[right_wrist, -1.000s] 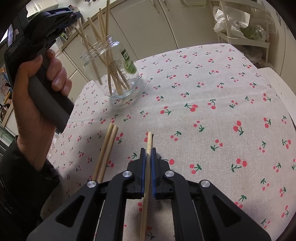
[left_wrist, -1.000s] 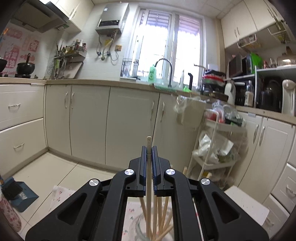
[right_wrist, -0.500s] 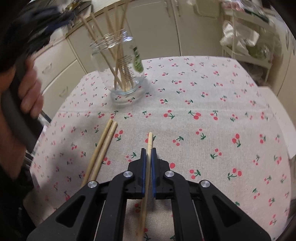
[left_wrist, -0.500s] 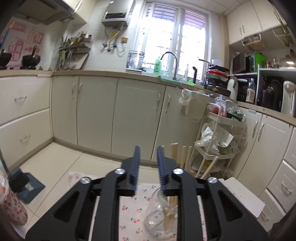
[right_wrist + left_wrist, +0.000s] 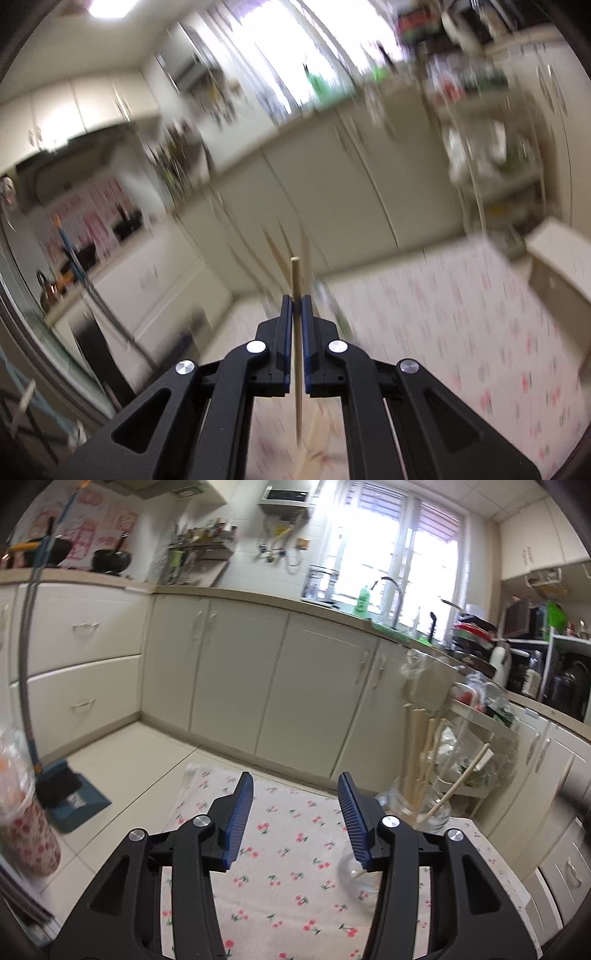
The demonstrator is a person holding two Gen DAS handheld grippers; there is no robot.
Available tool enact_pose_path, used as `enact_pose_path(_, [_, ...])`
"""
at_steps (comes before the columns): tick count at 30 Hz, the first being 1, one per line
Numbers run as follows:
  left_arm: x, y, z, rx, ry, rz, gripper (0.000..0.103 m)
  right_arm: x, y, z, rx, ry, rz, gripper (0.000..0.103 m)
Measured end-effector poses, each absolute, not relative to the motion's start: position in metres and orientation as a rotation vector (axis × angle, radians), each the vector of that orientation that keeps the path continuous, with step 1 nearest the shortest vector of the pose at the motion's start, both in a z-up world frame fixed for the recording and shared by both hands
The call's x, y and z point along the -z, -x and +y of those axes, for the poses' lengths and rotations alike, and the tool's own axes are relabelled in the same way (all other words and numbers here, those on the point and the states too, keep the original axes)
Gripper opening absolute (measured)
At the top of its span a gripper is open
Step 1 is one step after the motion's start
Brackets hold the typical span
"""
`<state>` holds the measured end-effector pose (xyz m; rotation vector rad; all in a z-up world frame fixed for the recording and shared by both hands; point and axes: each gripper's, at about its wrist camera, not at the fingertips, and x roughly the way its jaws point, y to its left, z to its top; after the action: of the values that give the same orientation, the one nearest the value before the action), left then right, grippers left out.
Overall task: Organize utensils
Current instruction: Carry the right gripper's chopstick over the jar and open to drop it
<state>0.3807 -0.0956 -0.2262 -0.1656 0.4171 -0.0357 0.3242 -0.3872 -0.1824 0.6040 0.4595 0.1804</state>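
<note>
Left gripper [image 5: 295, 794]: jaws apart and opening, blue pads facing each other with only cherry-print cloth [image 5: 288, 853] showing between them, nothing held or touched. Right gripper [image 5: 295, 299]: clamped tight on a single wooden chopstick [image 5: 296, 332], stick running straight through the closed pads, tip poking out toward 12 o'clock and tail trailing toward 6 o'clock below the fingers.

Out from the left claw, at about 3 o'clock of its right finger: glass jar [image 5: 424, 812] standing on the cloth, partly hidden behind that finger, with several wooden chopsticks [image 5: 417, 753] leaning inside, tops fanned toward 12 and 1 o'clock. In the right wrist view, heavily blurred, faint streaks of sticks just beyond the fingertips at 12 o'clock; jar itself not clear there. Cloth spread at 3 to 5 o'clock of the right claw.

Farther out, left view: pale cabinets [image 5: 236, 686] along the back, sink tap and window at 1 o'clock, blue dustpan [image 5: 70, 797] on the floor at 9 o'clock, wire rack with bags at 3 o'clock.

Against a second ago: left claw then pinched a chopstick over the jar, now empty and widening, jar shifted off to its right. Right claw then low over the cloth with its stick beside two loose ones; now raised, aimed at the cabinets, same stick in its grip.
</note>
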Motion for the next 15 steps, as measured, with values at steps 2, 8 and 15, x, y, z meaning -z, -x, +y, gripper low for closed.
enact_pose_path(2, [0.232,-0.376,-0.092,0.01,0.183,0.403,0.048,0.164,-0.336,-0.385,-0.168,-0.588,0.376,0.006])
enact_pose_path(8, [0.235,-0.37,-0.09,0.012,0.18,0.378,0.052,0.143,-0.386,-0.377,-0.135,-0.548,0.272,0.006])
enact_pose_path(15, [0.24,-0.376,-0.08,0.019,0.234,0.41,0.053,0.168,-0.372,-0.406,-0.081,-0.557,0.373,0.006])
